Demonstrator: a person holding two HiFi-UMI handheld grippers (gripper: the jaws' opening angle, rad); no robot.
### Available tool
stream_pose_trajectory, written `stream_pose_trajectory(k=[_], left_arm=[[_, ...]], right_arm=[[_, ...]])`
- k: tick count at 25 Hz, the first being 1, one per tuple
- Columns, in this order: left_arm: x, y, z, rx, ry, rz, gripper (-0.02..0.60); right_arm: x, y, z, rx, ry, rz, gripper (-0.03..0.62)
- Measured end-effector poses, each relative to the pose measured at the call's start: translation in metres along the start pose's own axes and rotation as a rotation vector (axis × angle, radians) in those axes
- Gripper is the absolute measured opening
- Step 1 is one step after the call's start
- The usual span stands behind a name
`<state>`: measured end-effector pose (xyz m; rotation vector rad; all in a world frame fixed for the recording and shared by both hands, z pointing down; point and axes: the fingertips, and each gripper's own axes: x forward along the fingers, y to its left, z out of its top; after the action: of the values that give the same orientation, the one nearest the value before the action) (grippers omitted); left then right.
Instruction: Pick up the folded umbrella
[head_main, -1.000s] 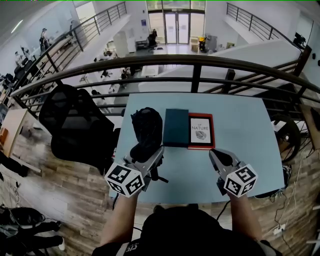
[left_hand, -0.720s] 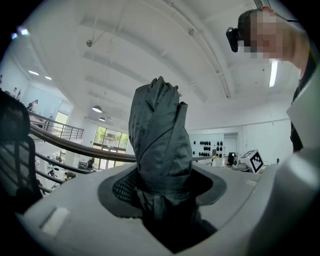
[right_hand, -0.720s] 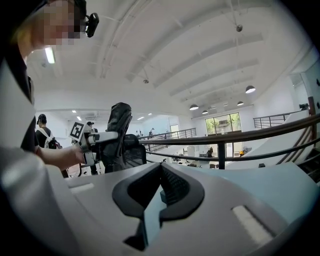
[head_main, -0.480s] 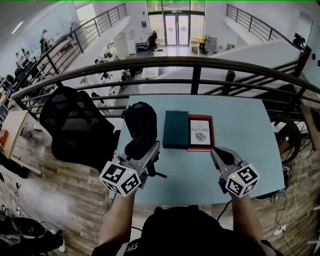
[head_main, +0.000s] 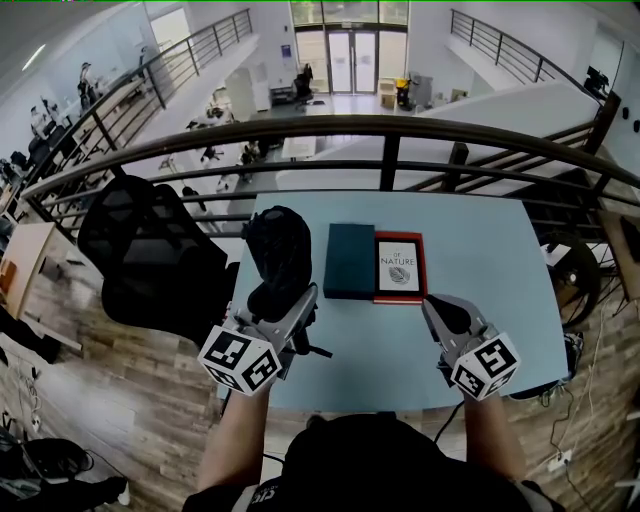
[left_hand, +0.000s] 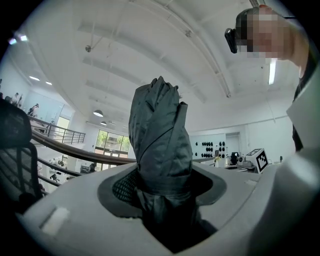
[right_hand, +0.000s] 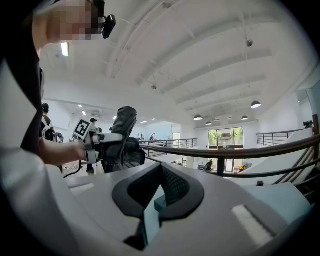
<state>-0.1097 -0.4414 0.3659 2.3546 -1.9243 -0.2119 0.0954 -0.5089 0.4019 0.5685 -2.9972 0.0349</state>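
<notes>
Dark folded umbrella (left_hand: 160, 150), creased fabric (banded low)

A pale blue table (head_main: 480, 260) stood beside a dark railing (head_main: 390, 125); a teal book (head_main: 350, 260) lay touching a red-bordered book (head_main: 399, 267); a black mesh chair (head_main: 150, 250) stood left.

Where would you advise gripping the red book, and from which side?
Probably the red book by its right long edge, coming from the right: it lies flat on the table, the teal book against its left side, so that edge is free.
</notes>
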Motion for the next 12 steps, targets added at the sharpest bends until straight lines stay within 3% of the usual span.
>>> stream_pose_trajectory(k=[12], left_arm=[[0.0015,-0.0044,-0.0085,-0.011,0.022,-0.001,0.266]], right_arm=[[-0.0031,-0.0053,-0.0066,0.044,0.0,-0.018,-0.002]])
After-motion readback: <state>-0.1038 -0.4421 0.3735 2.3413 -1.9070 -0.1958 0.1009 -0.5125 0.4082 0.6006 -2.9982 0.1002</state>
